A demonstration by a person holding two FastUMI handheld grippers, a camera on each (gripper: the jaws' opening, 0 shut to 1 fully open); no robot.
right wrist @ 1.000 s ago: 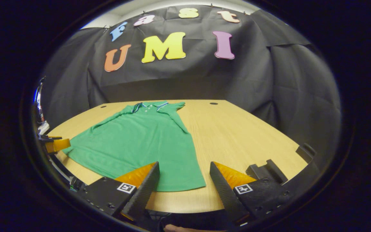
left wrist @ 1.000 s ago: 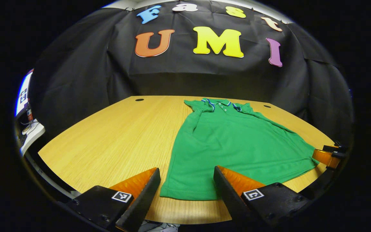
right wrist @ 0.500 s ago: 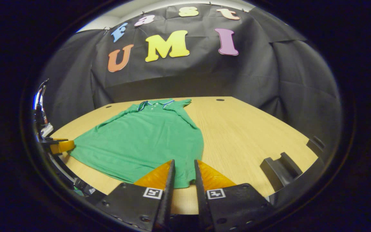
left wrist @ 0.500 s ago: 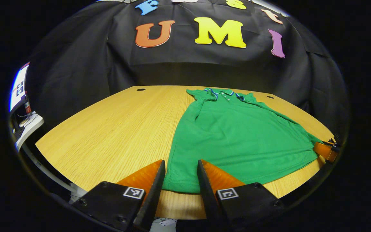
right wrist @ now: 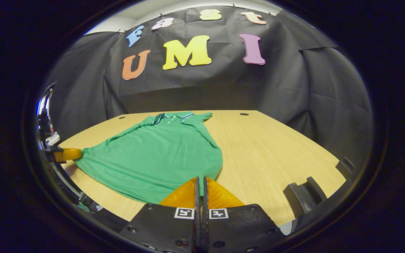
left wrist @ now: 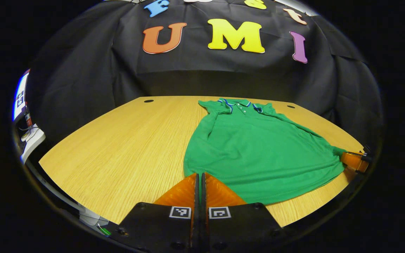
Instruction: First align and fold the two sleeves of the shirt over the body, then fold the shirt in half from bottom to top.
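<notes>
Left gripper view: my left gripper [left wrist: 198,174] has its jaws pinched together on the near-left hem corner of the shirt [left wrist: 258,151]; looks like cloth between them, tho the corner itself is hidden under the tips.
Right gripper view: same on the other side, right gripper [right wrist: 200,178] closed on the near-right hem corner of the shirt [right wrist: 160,158]; judged gripping, can't see the cloth inside.
Shirt: lies flat on the table [left wrist: 125,140], collar [left wrist: 239,103] at the far end, hem nearest me. Sleeves look already folded in over the body.
Key relation: long axis runs from the jaws straight away toward the collar, w/ one gripper on each hem corner, so neither is nearer; the fold goes fwd along that axis.
Step, my guess: bottom-to-top fold about to start.
Next needs: lift both corners evenly, carry them toward the collar, keep the hem straight.
Risk: one corner slipping out, or sleeves dragging loose.
</notes>
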